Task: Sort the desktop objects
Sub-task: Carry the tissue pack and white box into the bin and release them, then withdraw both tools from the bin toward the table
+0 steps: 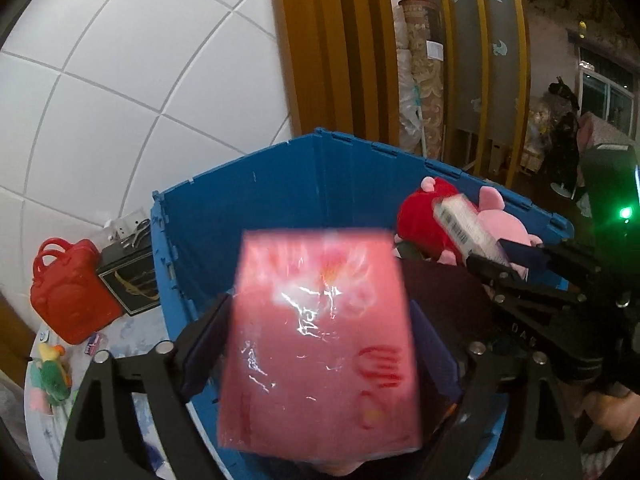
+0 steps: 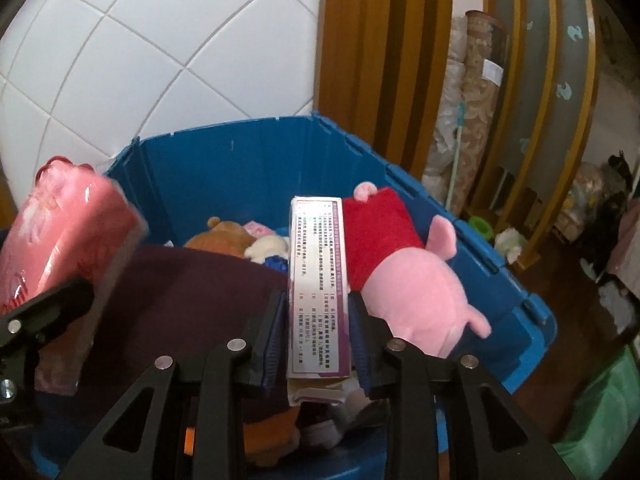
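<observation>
My left gripper [image 1: 320, 320] hangs over the blue crate [image 1: 280, 184] with its jaws wide open. A pink plastic-wrapped pack [image 1: 320, 340] sits blurred between the fingers, and a narrow gap shows at each pad. The right wrist view has the same pack [image 2: 60, 240] tilted at the crate's left side [image 2: 240, 160]. My right gripper [image 2: 320, 320] straddles a long white and purple box [image 2: 318, 280]; its pads stand just off the box sides, so it is open. The box lies over the crate beside a pink pig plush in a red dress [image 2: 400, 272]. The left wrist view also shows the right gripper [image 1: 504, 254] and the box [image 1: 460, 220].
Inside the crate lie a dark maroon cloth [image 2: 180, 288], a brown bear plush [image 2: 224, 234] and other soft toys. Left of the crate on the table are a red handbag [image 1: 68, 292], a black box [image 1: 128, 280] and a green toy [image 1: 52, 372]. Rolled carpets [image 2: 472, 120] lean behind.
</observation>
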The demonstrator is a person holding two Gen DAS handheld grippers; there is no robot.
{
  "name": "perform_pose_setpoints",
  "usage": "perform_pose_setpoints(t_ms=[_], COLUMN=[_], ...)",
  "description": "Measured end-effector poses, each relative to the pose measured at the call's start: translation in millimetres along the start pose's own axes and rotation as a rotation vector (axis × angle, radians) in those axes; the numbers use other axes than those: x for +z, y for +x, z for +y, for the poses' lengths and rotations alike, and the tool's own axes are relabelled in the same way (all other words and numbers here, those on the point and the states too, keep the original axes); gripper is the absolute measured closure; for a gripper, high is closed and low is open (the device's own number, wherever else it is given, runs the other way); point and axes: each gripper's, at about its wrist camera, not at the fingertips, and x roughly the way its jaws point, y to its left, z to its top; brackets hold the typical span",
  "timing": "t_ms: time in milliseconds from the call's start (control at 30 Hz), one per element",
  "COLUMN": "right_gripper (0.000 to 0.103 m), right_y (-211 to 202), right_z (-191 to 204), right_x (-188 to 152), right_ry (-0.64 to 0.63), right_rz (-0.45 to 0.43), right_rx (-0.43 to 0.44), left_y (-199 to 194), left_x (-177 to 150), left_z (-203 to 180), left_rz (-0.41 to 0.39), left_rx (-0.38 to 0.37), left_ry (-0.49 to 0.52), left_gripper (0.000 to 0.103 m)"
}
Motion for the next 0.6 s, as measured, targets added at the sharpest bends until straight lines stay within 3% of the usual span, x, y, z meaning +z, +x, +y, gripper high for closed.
perform_pose_setpoints(t_ms=[33,67,100,200,300,600], right_gripper=[0.068,0.058,0.043,0.012,0.002,0.000], right_y=[0.0,0.7,-0.2,-5.3,-12.9,-61.1], right_z=[0.0,0.4,-1.0,-3.4,-6.5,10.9], right_x=[0.0,-2.0,-3.2,-3.2,-2.3,-3.2], right_ry=[0.000,0.002,0.006,0.011,0.015,0.007], right_rz=[0.000,0.003,0.002,-0.013,-0.029,-0.118], right_rx=[0.000,-0.001,0.002,-0.002,-0.012,0.025], left_y=[-1.5,-2.8,-4.1,-7.6,-13.7,-49.1], left_x=[-0.6,0.0,-0.3,-0.6,-1.6,-10.4], left_z=[-0.2,-0.2,0.1,-0.7,-1.2,23.4], left_rz=[-0.004,-0.010,-0.014,-0.023,-0.041,-0.125], left_rx=[0.006,0.005,0.005,0.001,-0.010,0.006], left_ry=[0.000,0.000,0.000,-0.003,-0.005,-0.060], left_gripper=[0.009,0.008,0.008,0.008,0.008,0.007])
